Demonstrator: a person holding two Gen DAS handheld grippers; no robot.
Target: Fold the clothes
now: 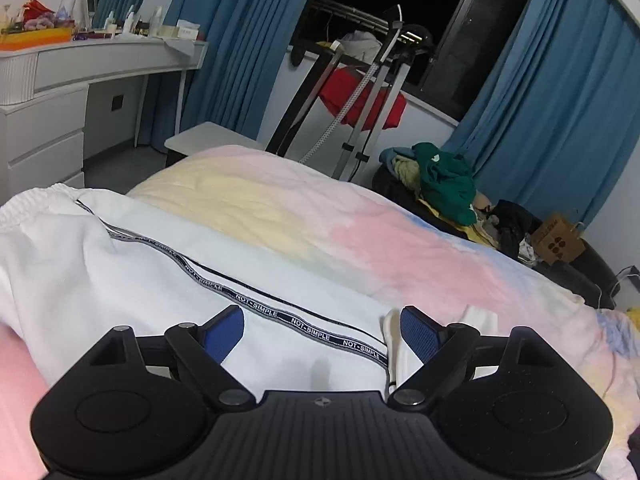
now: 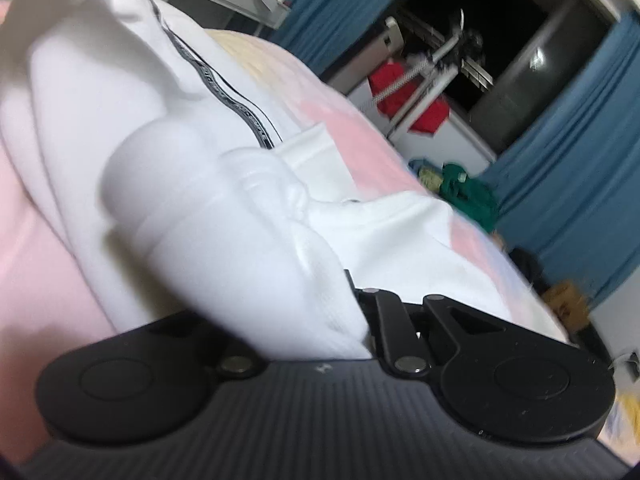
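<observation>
white trousers (image 1: 132, 280): side stripe (image 1: 256, 304) dark with white repeating "not-simple" lettering, thin black line alongside. bedspread (image 1: 360, 236): pastel patches, pale yellow at 11 o'clock, pink centre, light blue toward 3 o'clock. left hand-held gripper (image 1: 322, 334): black body, blue textured pads (image 1: 420, 334). curtains (image 1: 560, 100) teal-blue. garment (image 1: 362, 98) on rack red.
</observation>
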